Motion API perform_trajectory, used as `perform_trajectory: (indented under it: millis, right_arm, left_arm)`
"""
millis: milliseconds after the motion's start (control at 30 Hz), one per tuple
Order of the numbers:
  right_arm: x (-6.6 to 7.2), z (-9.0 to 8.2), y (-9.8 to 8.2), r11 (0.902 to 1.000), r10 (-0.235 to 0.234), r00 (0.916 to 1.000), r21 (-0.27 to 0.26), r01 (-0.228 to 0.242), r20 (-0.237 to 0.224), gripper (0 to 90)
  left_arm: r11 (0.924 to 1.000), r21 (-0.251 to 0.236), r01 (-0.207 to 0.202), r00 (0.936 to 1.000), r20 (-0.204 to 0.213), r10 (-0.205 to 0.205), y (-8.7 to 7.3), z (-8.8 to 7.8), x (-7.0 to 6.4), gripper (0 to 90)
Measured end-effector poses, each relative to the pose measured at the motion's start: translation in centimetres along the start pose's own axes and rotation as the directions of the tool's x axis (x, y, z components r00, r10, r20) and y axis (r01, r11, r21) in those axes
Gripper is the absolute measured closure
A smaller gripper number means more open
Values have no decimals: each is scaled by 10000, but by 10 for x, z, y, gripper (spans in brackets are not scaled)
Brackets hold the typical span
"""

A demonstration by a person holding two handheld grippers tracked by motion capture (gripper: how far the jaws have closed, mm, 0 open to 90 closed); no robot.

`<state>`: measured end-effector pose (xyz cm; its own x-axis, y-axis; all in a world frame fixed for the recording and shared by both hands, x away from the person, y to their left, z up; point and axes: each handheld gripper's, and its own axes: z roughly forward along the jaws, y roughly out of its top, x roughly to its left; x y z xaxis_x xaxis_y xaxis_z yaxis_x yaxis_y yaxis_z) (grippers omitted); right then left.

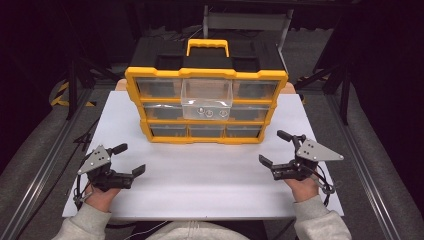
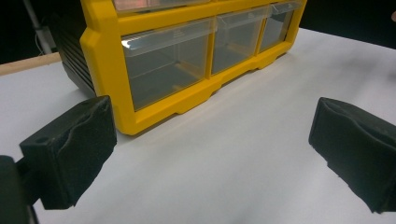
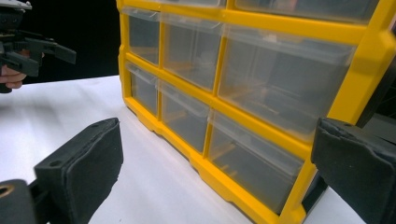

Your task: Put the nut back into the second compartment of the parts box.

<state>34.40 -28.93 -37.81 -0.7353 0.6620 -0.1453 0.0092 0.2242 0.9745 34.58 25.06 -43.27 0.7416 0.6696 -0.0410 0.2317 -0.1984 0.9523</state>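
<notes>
A yellow organizer (image 1: pixel 206 74) with a black body and a yellow handle stands at the back middle of the white table (image 1: pixel 210 185). It has three rows of clear drawers. The top middle drawer (image 1: pixel 206 100) is pulled out, and a few small metal parts (image 1: pixel 209 113) lie in it. My left gripper (image 1: pixel 131 159) rests open at the front left, holding nothing. My right gripper (image 1: pixel 273 147) rests open at the front right, also holding nothing. In the left gripper view the open gripper (image 2: pixel 210 158) faces the bottom row of drawers (image 2: pixel 168 65). In the right gripper view the open gripper (image 3: pixel 215 177) is close to the organizer's front (image 3: pixel 261 107).
Dark floor and metal rails (image 1: pixel 45 160) flank the table. A grey stand (image 1: pixel 247 22) rises behind the organizer. Bare tabletop lies between the two grippers and in front of the organizer. The left gripper (image 3: pixel 32 46) shows far off in the right gripper view.
</notes>
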Motion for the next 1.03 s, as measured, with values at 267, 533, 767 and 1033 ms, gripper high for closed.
perform_trajectory:
  millis: [267, 533, 767, 1033]
  right_arm:
    - [3, -1, -28, 9993, 343, 9993, 132, -344, 115, 22]
    - [-1, 2, -48, 9980, 501, 9987, 373, -504, 96, 11]
    - [3, 11, -56, 9962, 425, 9990, 773, -414, -129, 2]
    - [9, 16, -54, 9972, 334, 9989, 686, -311, -323, 1]
  left_arm:
    - [10000, -38, -70, 9999, 91, 70, 1, -1, -1, 15]
    - [9998, -211, -61, 9996, 291, 67, 2, -4, 0, 15]
    - [9985, -533, 92, 9970, 768, -51, 2, -5, 1, 10]
    - [9986, -506, 116, 9965, 838, -73, 1, -4, 2, 7]
